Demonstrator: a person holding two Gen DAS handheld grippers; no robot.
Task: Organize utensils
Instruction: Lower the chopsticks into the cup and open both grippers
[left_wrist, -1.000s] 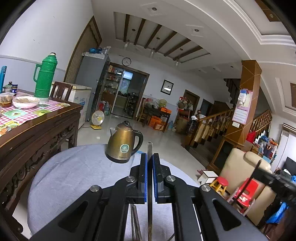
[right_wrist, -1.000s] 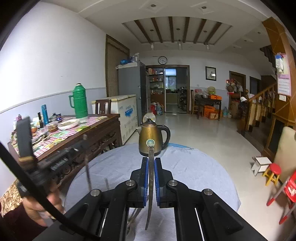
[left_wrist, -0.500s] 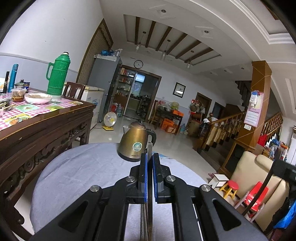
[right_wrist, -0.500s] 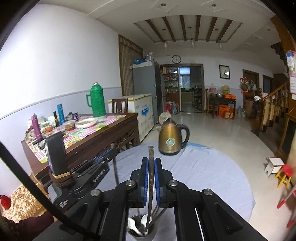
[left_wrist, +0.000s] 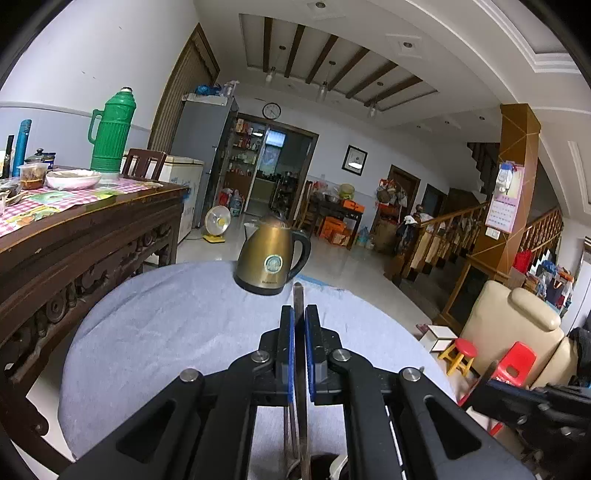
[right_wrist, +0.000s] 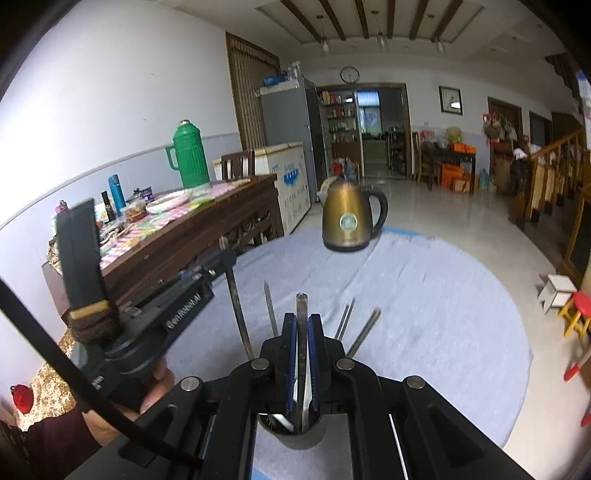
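Note:
My right gripper (right_wrist: 302, 321) is shut on a metal utensil handle (right_wrist: 301, 306) that reaches down into a dark holder cup (right_wrist: 295, 437) on the grey-blue cloth. Several other utensil handles (right_wrist: 271, 310) stand in the cup. My left gripper (left_wrist: 299, 314) is shut on a thin metal utensil (left_wrist: 297, 295), held upright over the cup's rim (left_wrist: 325, 463). In the right wrist view the left gripper (right_wrist: 225, 254) is at the left, its utensil (right_wrist: 238, 314) slanting down toward the cup.
A bronze electric kettle (left_wrist: 271, 260) stands at the far side of the round table cloth (left_wrist: 166, 314). A dark wooden table (left_wrist: 85, 229) with a green thermos (left_wrist: 110, 133) and dishes is close on the left. Stools (left_wrist: 461, 354) and a sofa are at the right.
Both grippers have come down toward the holder cup with their utensils. The right gripper's utensil now stands in the cup among other handles. The kettle sits farther off in both views.

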